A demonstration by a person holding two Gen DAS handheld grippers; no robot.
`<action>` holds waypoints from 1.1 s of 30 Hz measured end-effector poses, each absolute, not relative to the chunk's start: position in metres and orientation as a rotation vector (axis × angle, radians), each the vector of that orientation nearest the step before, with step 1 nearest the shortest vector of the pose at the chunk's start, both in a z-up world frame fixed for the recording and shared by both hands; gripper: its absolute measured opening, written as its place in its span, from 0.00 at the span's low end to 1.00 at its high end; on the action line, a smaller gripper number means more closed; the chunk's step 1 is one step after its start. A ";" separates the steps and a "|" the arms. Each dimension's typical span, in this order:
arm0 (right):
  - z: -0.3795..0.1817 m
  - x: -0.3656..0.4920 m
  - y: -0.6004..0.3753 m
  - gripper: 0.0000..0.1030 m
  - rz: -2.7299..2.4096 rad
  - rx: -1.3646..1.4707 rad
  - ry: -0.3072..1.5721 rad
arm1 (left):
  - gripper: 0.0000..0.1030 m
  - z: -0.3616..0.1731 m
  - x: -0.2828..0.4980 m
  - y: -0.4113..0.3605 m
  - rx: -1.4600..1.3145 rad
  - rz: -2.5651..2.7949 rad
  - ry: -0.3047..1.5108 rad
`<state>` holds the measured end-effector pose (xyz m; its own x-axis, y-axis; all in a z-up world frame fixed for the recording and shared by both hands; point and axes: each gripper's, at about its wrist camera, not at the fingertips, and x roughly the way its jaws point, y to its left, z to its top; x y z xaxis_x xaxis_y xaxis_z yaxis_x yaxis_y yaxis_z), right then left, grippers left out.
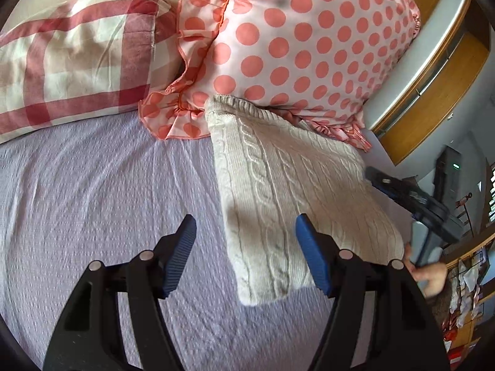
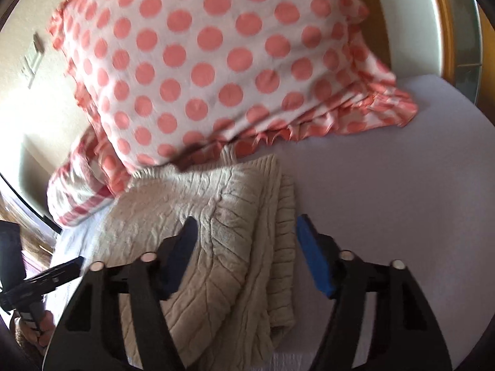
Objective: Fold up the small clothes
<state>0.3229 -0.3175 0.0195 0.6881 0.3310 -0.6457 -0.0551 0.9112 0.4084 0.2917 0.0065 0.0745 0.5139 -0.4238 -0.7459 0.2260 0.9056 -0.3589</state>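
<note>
On the lavender bedspread (image 1: 92,191), a cream cable-knit sweater (image 1: 278,185) lies folded into a compact rectangle, its far edge tucked against the frilled hem of a white pillow with coral polka dots (image 1: 303,40). A red-and-white checked pillow (image 1: 71,61) sits beside the dotted pillow, at the head of the bed. The left gripper (image 1: 246,253) hovers above the bedspread with its blue-padded fingers spread apart and holding nothing; its right finger overlaps the near left portion of the sweater in the view, but contact cannot be confirmed. The right gripper (image 2: 244,256) is positioned over the folded sweater (image 2: 216,216), likewise released, fingers wide and empty, with the sweater's stacked layers visible between them. In the left wrist view the right gripper (image 1: 411,201) appears past the sweater's right edge. A wooden headboard frame (image 1: 433,99) runs behind the dotted pillow.
</note>
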 end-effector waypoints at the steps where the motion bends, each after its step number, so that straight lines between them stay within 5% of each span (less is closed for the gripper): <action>1: 0.017 0.327 -0.310 0.48 0.219 0.350 0.805 | 0.66 0.075 0.290 0.008 -0.226 -0.394 0.956; 2: 0.015 0.331 -0.303 0.31 0.230 0.329 0.816 | 0.67 0.076 0.287 0.010 -0.222 -0.390 0.957; 4: 0.021 0.329 -0.291 0.20 0.244 0.255 0.787 | 0.67 0.077 0.283 0.013 -0.217 -0.384 0.956; 10: 0.035 0.363 -0.303 0.17 0.178 0.246 0.801 | 0.67 0.082 0.279 0.019 -0.221 -0.378 0.940; 12: 0.017 0.373 -0.307 0.19 0.175 0.237 0.894 | 0.68 0.084 0.277 0.020 -0.214 -0.387 0.931; 14: 0.028 0.362 -0.315 0.32 0.176 0.267 0.857 | 0.68 0.088 0.277 0.018 -0.199 -0.393 0.918; 20: 0.068 0.302 -0.297 0.32 0.419 0.265 0.776 | 0.71 0.105 0.286 -0.013 -0.207 -0.482 0.865; 24: 0.046 0.282 -0.273 0.34 0.442 0.169 0.875 | 0.81 0.107 0.292 -0.054 -0.213 -0.585 0.853; 28: 0.023 0.287 -0.289 0.28 0.433 0.250 0.925 | 0.84 0.064 0.305 -0.094 -0.090 -0.535 0.998; 31: 0.031 0.287 -0.292 0.29 0.432 0.292 0.936 | 0.84 0.068 0.286 -0.111 0.088 -0.492 0.929; 33: 0.043 0.290 -0.309 0.52 0.446 0.382 0.922 | 0.84 0.082 0.277 -0.097 0.025 -0.520 0.897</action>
<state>0.2899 -0.3091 0.0427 0.5260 0.5216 -0.6718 -0.2033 0.8441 0.4962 0.2766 -0.0967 0.0820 0.5093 -0.4215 -0.7503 0.4417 0.8763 -0.1924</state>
